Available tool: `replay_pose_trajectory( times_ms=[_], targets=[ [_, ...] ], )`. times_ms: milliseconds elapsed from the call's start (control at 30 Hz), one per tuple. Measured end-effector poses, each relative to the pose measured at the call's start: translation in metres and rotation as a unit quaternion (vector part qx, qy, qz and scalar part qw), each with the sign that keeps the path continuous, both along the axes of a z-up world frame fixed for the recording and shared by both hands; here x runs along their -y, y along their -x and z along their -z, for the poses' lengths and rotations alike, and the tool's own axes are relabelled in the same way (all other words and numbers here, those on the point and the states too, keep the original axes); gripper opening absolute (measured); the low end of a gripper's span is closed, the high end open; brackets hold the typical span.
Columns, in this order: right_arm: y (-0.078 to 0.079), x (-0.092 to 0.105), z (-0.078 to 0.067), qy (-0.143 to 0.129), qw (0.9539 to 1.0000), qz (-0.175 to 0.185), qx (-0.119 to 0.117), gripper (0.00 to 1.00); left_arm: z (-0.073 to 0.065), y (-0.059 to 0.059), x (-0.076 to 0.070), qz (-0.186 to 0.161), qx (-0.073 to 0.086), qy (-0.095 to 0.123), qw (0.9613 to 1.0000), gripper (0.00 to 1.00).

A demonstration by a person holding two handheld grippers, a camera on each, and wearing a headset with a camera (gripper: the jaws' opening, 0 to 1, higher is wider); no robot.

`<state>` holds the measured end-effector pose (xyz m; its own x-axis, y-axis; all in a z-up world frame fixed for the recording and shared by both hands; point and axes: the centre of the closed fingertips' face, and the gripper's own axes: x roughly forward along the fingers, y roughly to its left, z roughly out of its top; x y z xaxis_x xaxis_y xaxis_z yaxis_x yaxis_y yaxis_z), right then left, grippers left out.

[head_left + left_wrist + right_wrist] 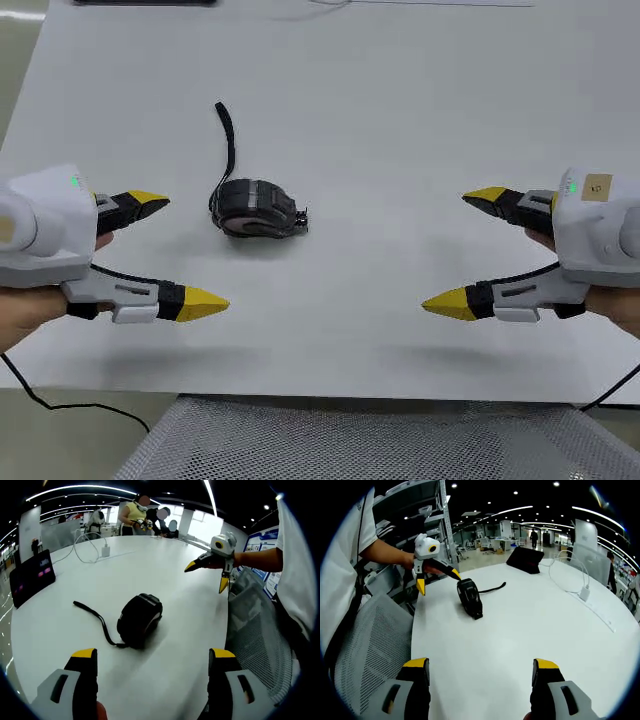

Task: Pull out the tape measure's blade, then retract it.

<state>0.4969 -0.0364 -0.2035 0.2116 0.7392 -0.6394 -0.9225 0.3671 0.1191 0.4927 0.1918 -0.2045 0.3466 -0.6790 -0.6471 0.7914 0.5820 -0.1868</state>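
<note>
White table (400, 100) carries one black tape measure (256, 208) between the left gripper (195, 252) and right gripper (445, 250), both spread.

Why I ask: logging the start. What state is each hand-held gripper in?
Left hand-held gripper: open, empty.
Right hand-held gripper: open, empty.

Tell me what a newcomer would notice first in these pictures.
A black, rounded tape measure with a black wrist strap lies on the white table, left of centre in the head view. The yellow-tipped left gripper and right gripper flank it, jaws open, touching nothing.
</note>
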Motion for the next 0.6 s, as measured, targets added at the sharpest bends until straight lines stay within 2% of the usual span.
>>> replay_pose_trajectory(
  times_ms=[333,600],
  targets=[
    [-0.004,-0.011,0.004,0.001,0.9999,-0.015,-0.002,0.83,0.005,-0.007,-0.001,0.015,-0.001,-0.01,0.9998,0.9],
    [-0.009,-0.02,0.009,0.005,0.9996,-0.029,-0.002,0.83,0.013,-0.013,0.002,0.048,-0.002,-0.033,0.9983,0.9]
  ],
)
